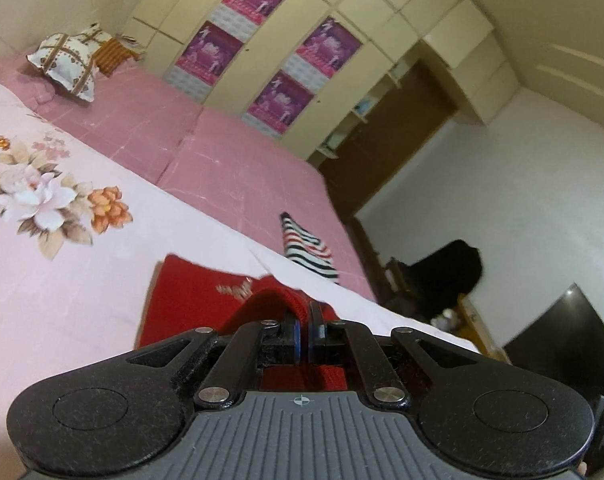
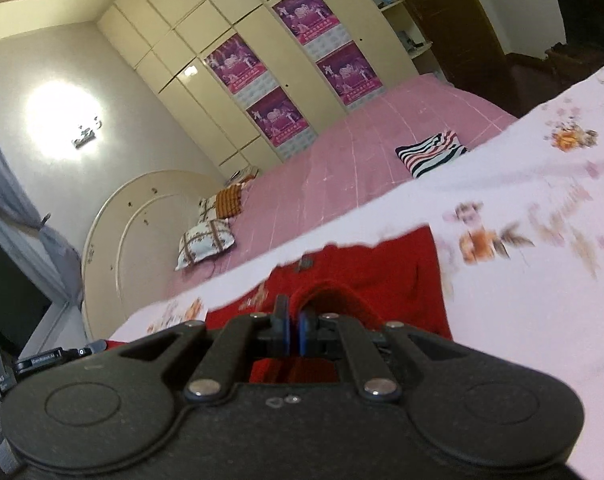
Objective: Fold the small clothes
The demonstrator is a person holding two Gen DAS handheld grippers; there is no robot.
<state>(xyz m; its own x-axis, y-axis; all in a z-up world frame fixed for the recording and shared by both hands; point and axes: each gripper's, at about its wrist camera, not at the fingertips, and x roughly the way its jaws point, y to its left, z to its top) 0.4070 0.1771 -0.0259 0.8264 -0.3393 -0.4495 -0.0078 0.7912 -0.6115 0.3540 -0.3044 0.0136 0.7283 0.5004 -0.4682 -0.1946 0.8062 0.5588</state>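
Note:
A small red knit garment [image 1: 198, 296] lies on a pale floral sheet [image 1: 62, 248] on the bed. My left gripper [image 1: 304, 330] is shut on a ribbed red edge of the garment, which bulges up over the fingers. In the right wrist view the same red garment [image 2: 365, 276] lies ahead, and my right gripper [image 2: 294, 330] is shut on another red edge of it. A folded black, white and red striped garment [image 1: 307, 246] lies further back on the pink bedcover; it also shows in the right wrist view [image 2: 431, 152].
The pink bedcover [image 1: 222, 152] stretches to a cream wardrobe with purple posters [image 1: 286, 100]. Pillows [image 1: 68, 60] lie by the rounded headboard [image 2: 126, 232]. The bed's edge drops off toward dark furniture [image 1: 445, 276] and a white wall.

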